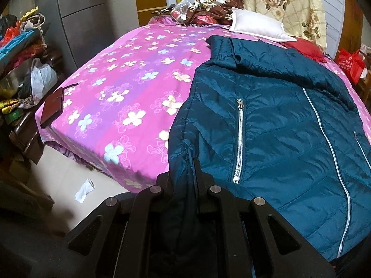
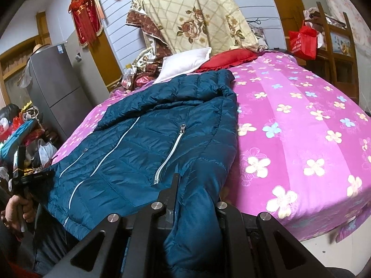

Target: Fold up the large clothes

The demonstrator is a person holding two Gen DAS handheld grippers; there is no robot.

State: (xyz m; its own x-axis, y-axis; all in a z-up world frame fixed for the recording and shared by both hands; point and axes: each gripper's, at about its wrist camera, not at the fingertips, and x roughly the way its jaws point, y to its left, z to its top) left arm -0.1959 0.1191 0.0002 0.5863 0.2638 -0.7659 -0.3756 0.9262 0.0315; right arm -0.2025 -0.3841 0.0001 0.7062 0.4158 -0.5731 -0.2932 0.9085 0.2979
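A dark teal quilted jacket [image 1: 278, 127] lies front up on the pink flowered bed [image 1: 129, 74], with its white zips showing and its collar toward the pillows. My left gripper [image 1: 188, 171] is shut on the jacket's near left edge, and fabric bunches between the fingers and over the near one. My right gripper [image 2: 192, 187] is shut on the jacket [image 2: 139, 143] at its near right edge, where a fold of sleeve drapes over one finger. In the right wrist view a hand [image 2: 18, 208] holds the left gripper [image 2: 47, 174] at the jacket's other corner.
A white pillow [image 1: 257, 25], a red cushion [image 2: 229, 58] and a heap of floral bedding [image 2: 197, 16] lie at the bed's head. A dark flat case [image 1: 52, 111] rests on the bed's left corner. A grey fridge [image 1: 88, 11] and cluttered shelves [image 1: 20, 53] stand left, a wooden chair [image 2: 336, 46] right.
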